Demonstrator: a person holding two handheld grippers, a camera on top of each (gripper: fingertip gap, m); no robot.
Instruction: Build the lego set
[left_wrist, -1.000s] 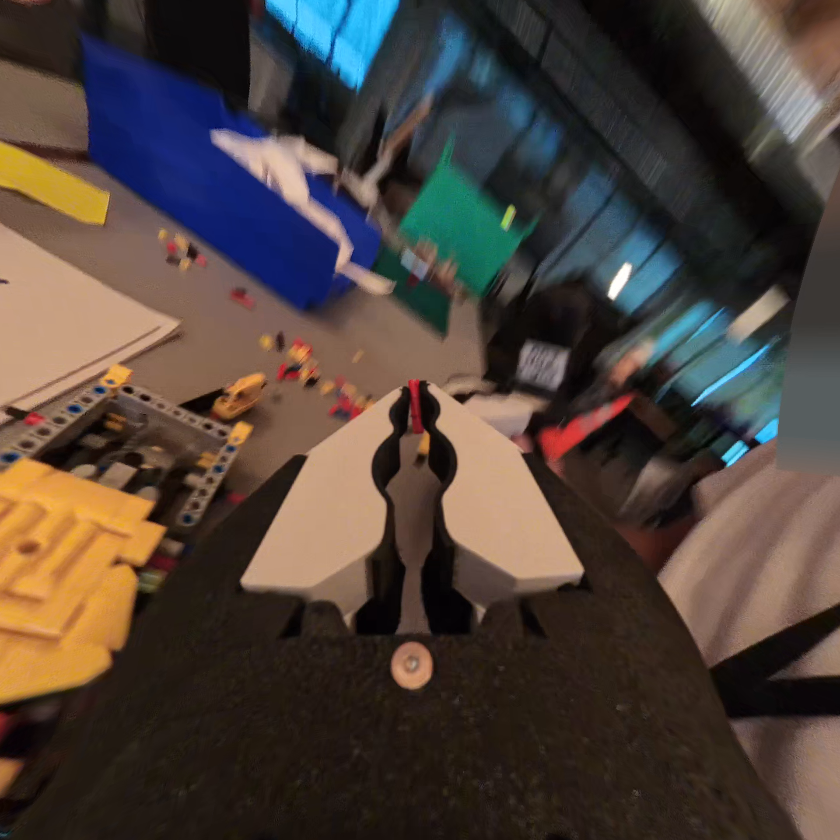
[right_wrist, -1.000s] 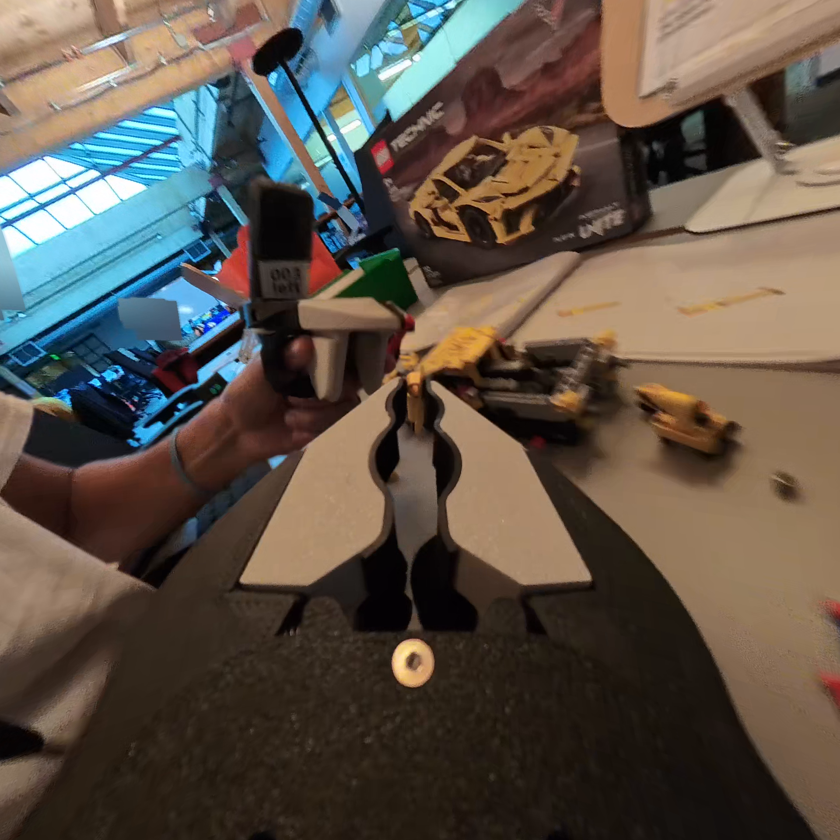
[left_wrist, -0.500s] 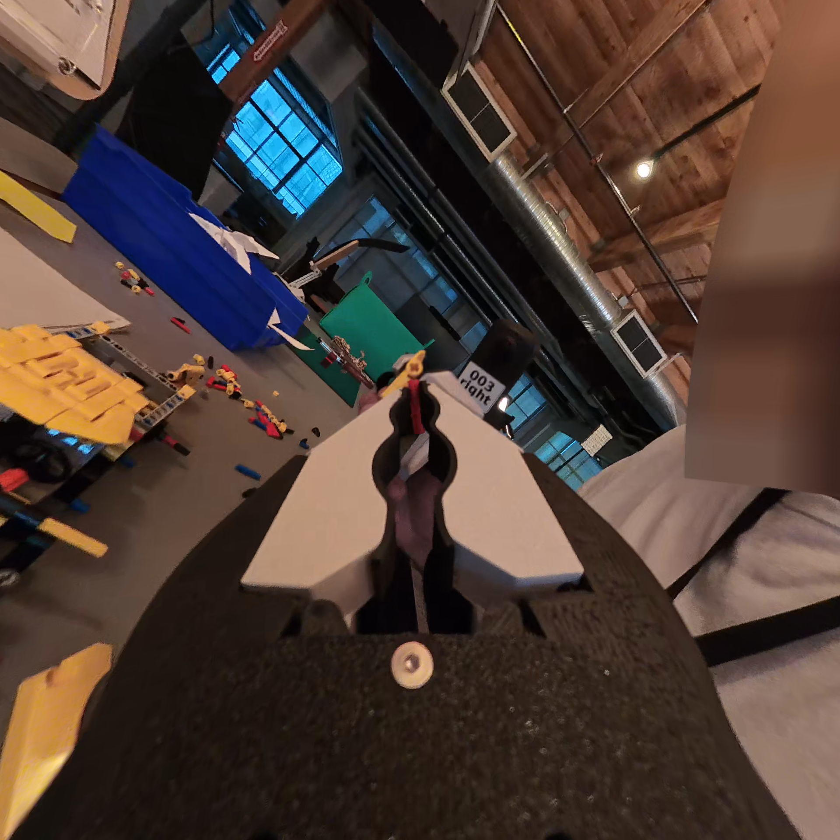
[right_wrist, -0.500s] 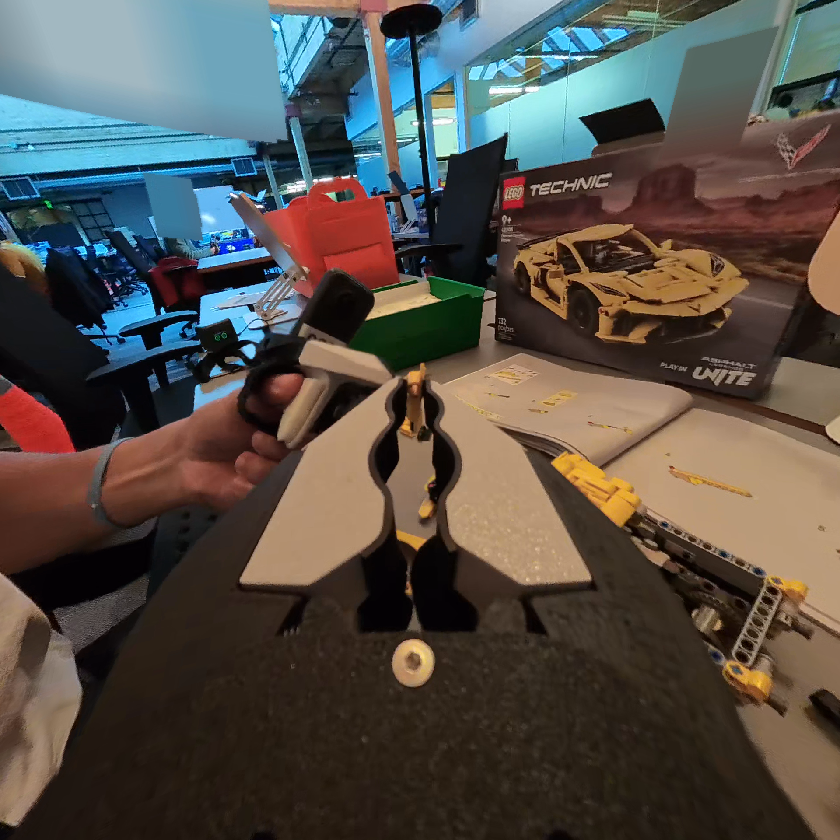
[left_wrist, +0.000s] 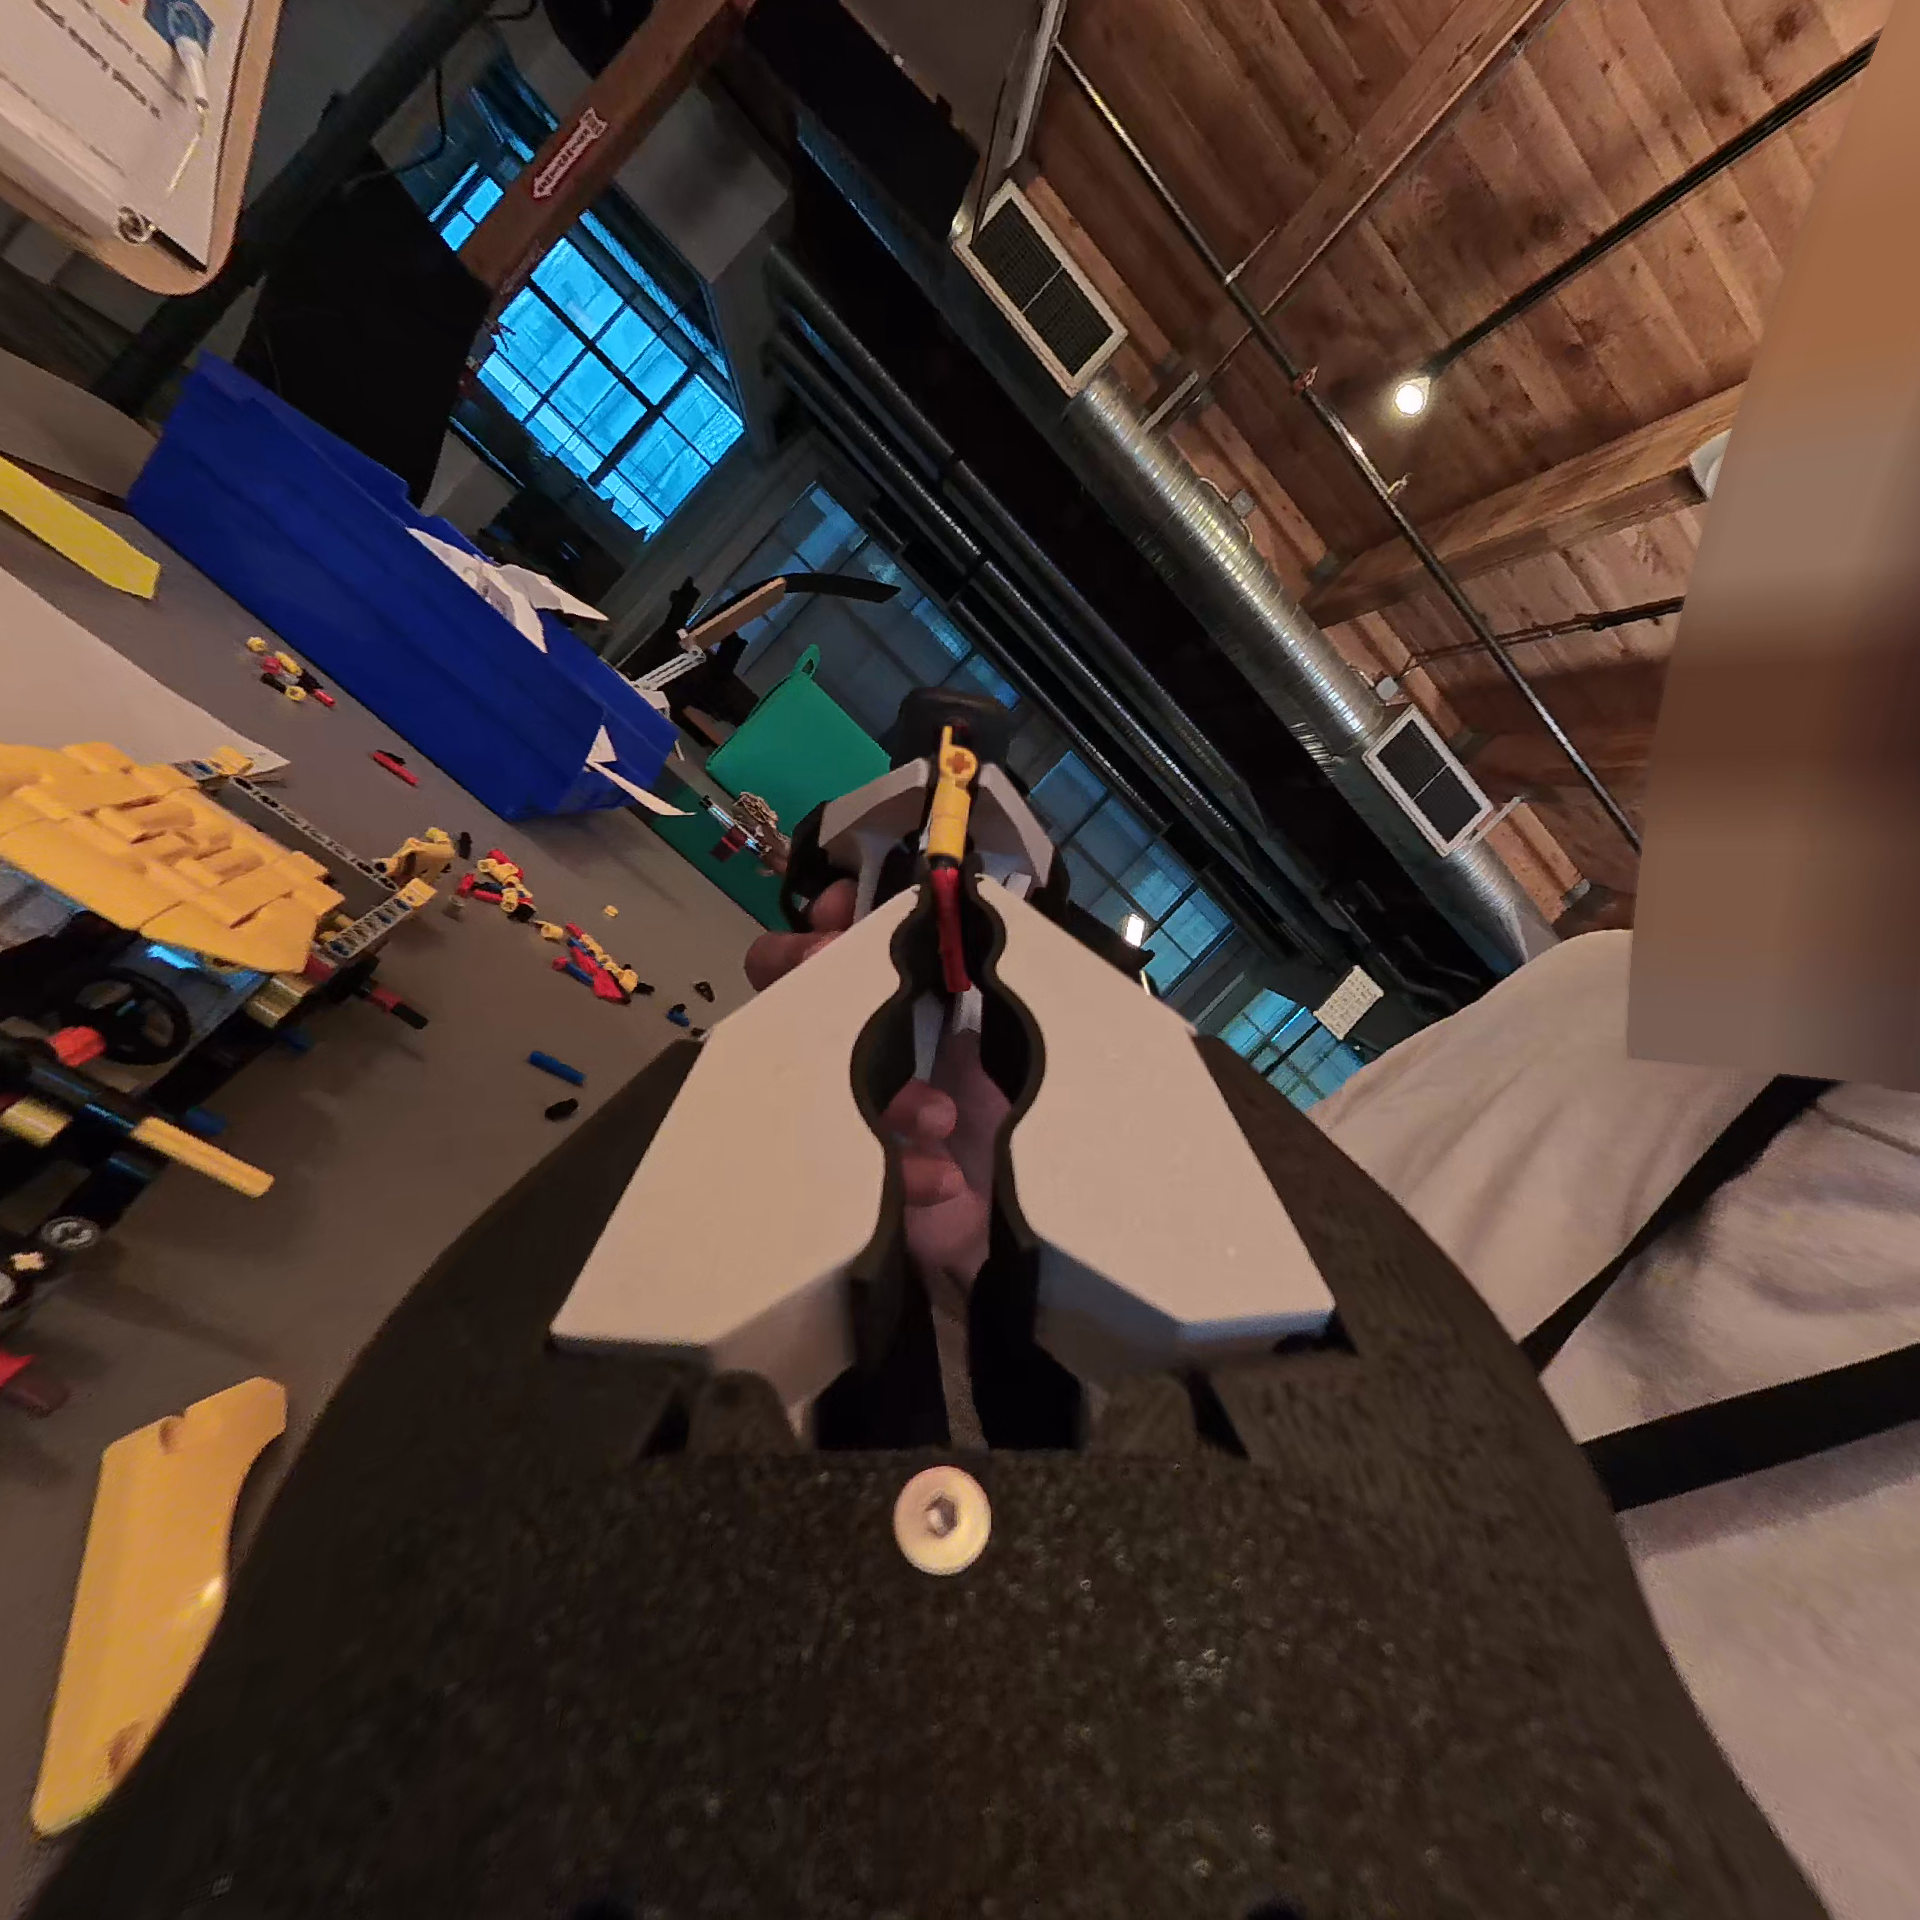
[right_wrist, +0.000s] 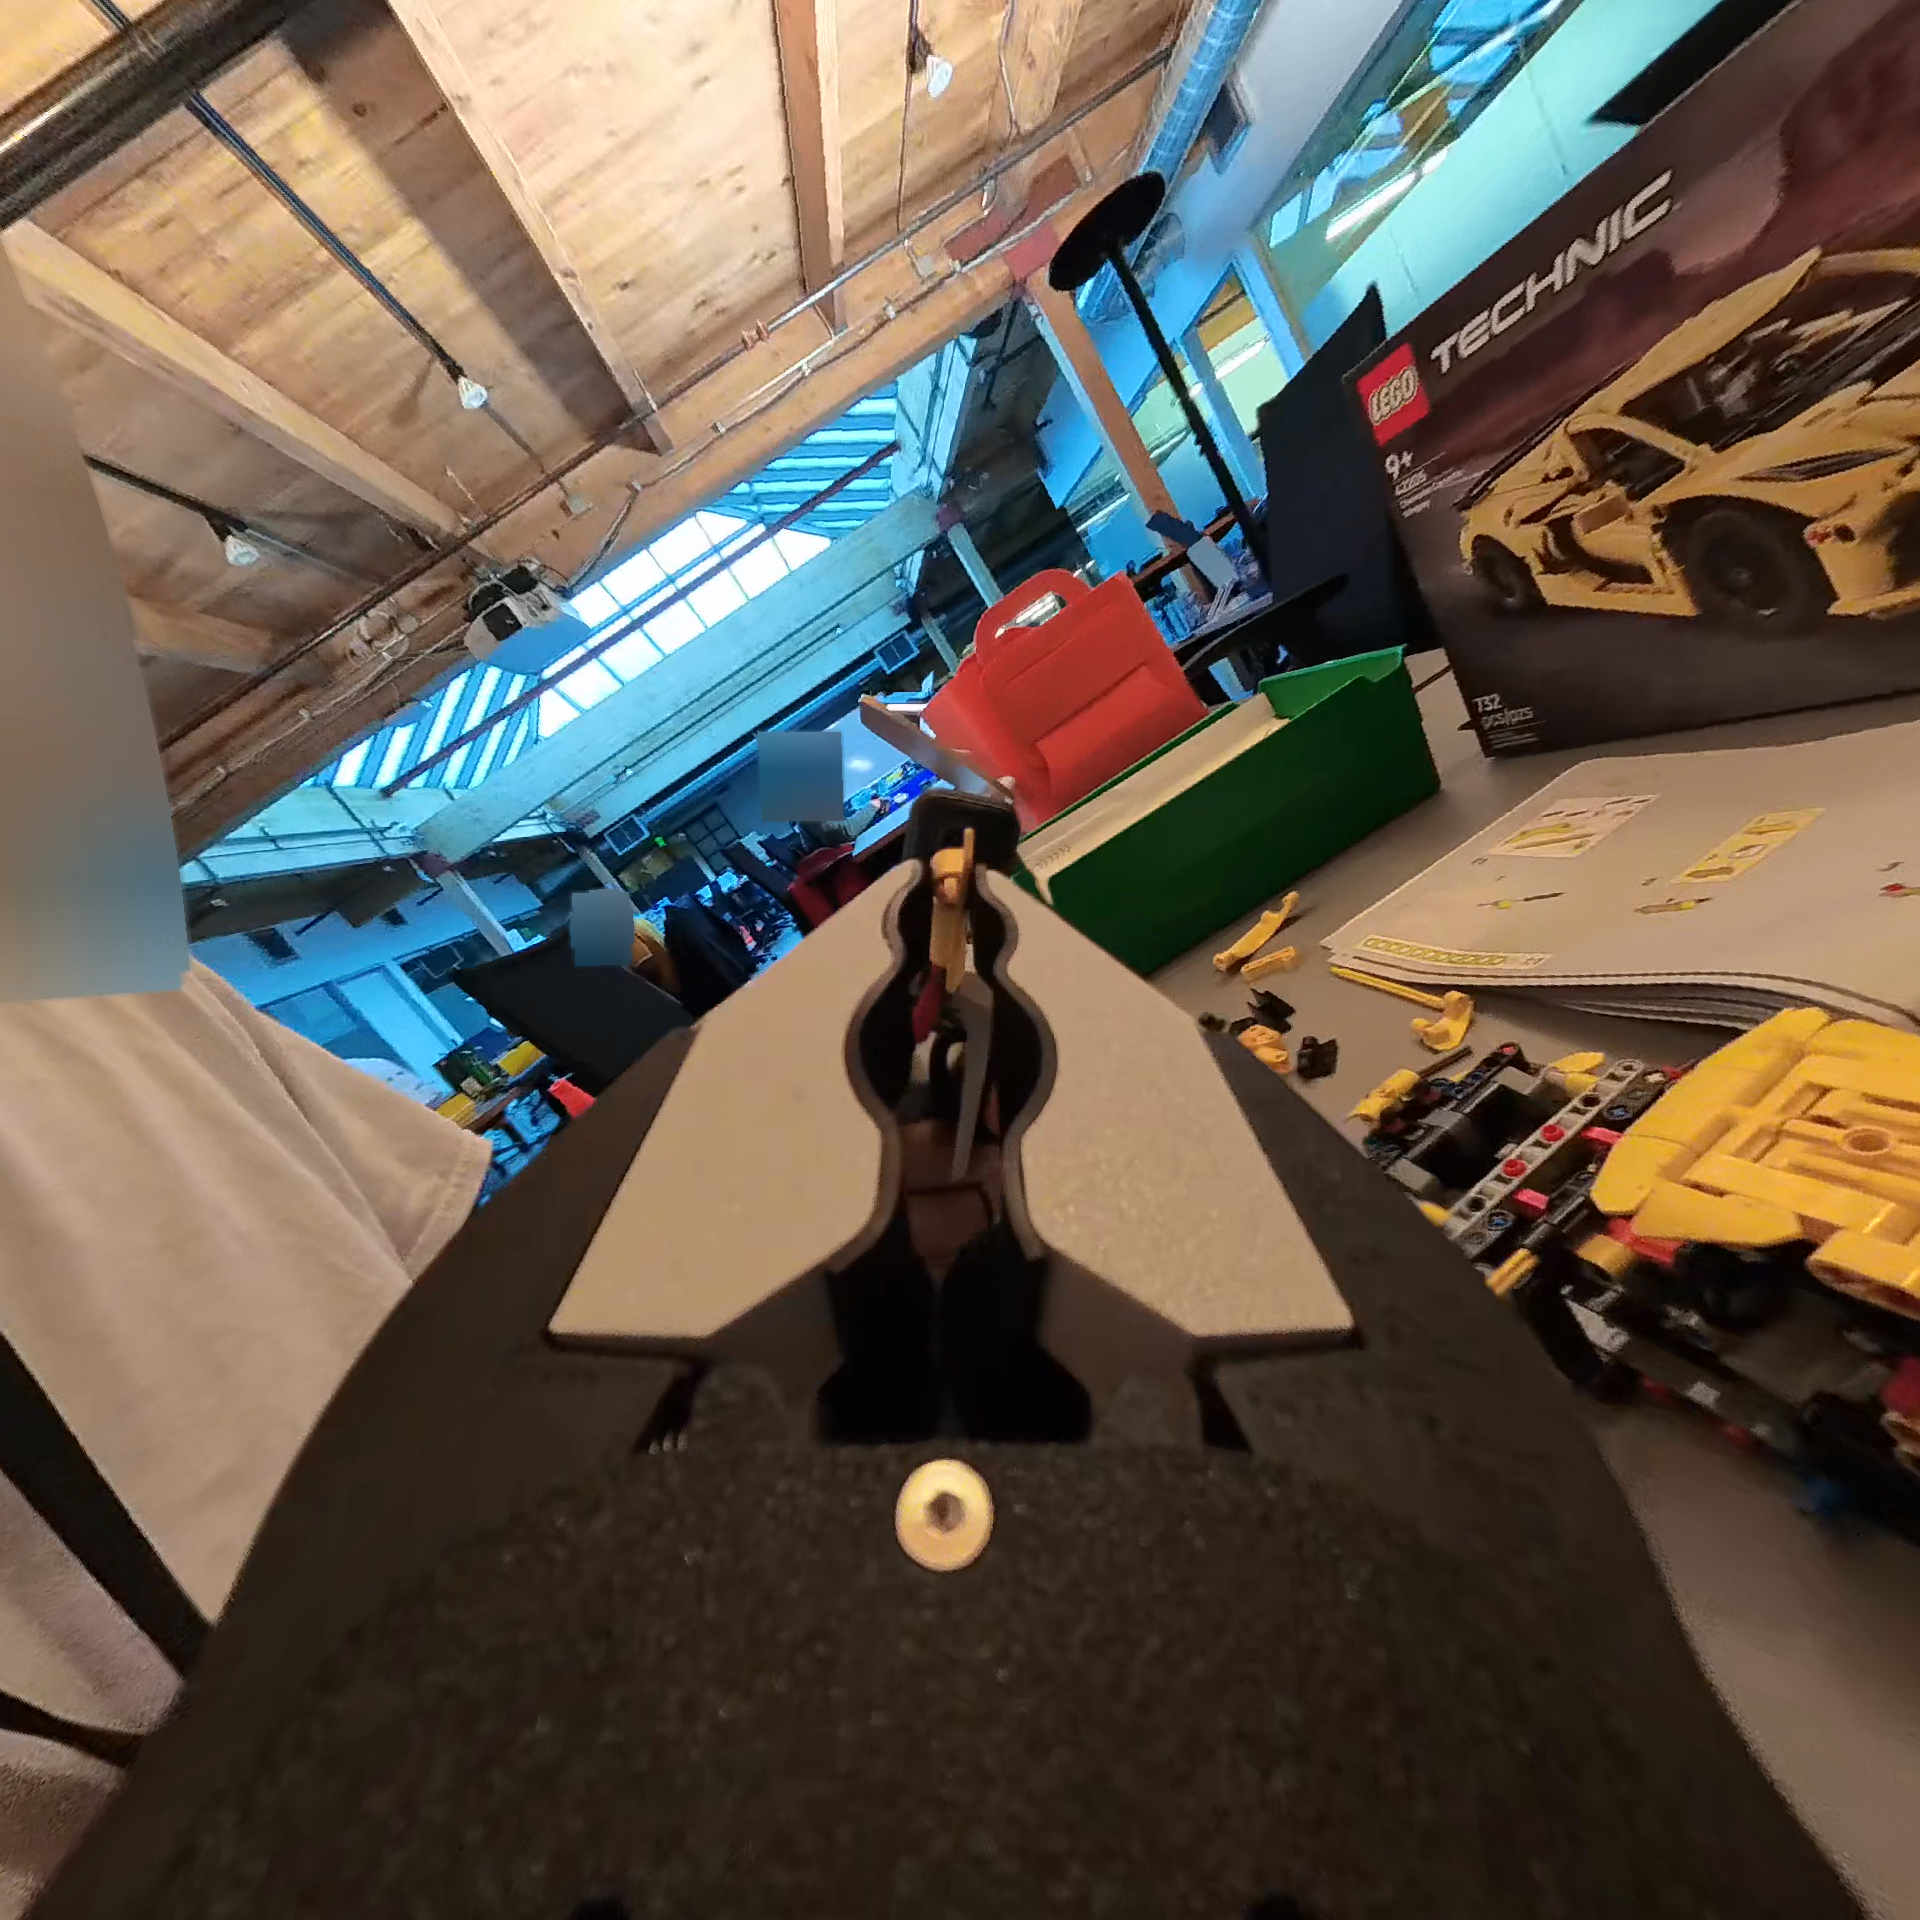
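My left gripper (left_wrist: 941, 896) is shut on a short red lego pin (left_wrist: 948, 935) that stands out of its tip. My right gripper (right_wrist: 948, 881) is shut on a small yellow connector (right_wrist: 948, 914). Both are held up in the air, tip to tip. In the left wrist view the yellow connector (left_wrist: 951, 800) sits end to end on the red pin, with the right gripper (left_wrist: 914, 831) close behind it. In the right wrist view the red pin (right_wrist: 928, 1003) shows just behind the connector. The partly built yellow car (right_wrist: 1714, 1174) lies on the grey table (left_wrist: 436, 1132) and also shows in the left wrist view (left_wrist: 156, 873).
Loose small pieces (left_wrist: 582, 956) lie scattered beside the car. A yellow panel (left_wrist: 145, 1590) lies near the left gripper. A blue bin (left_wrist: 364, 603), a green bin (right_wrist: 1236, 831), a red bag (right_wrist: 1070, 675), the set's box (right_wrist: 1662, 468) and the open instruction booklet (right_wrist: 1621, 904) stand farther off. The grippers are tip to tip, or close to it. From either gripper's tips it is about 15 centimetres to the partly built yellow car (right_wrist: 1714, 1174). The left camera catches it too, in the left wrist view (left_wrist: 229, 904).
Both grippers rose from the table and turned to face each other. The yellow connector and the red pin came together tip to tip. Each gripper kept its piece.
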